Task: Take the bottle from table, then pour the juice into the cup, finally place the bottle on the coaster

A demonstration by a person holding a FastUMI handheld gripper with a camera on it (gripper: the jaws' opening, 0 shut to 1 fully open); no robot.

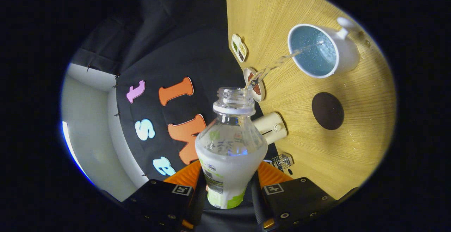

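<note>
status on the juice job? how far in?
Done: the bottle is off the table, uncapped, and the gripper is shut on it. In hand: the bottle is tilted and a stream is landing in the cup. Left: finish the pour and set the bottle on the dark round coaster, which sits bare beside the cup.

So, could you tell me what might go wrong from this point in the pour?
1. The stream arcs across bare table before reaching the cup; if the tilt eases, it may fall short and spill.
2. The gripper clamps the bottle low on its body, so it might slip or twist.
3. The coaster lies close beside the cup; setting the bottle there could knock the cup.
</note>
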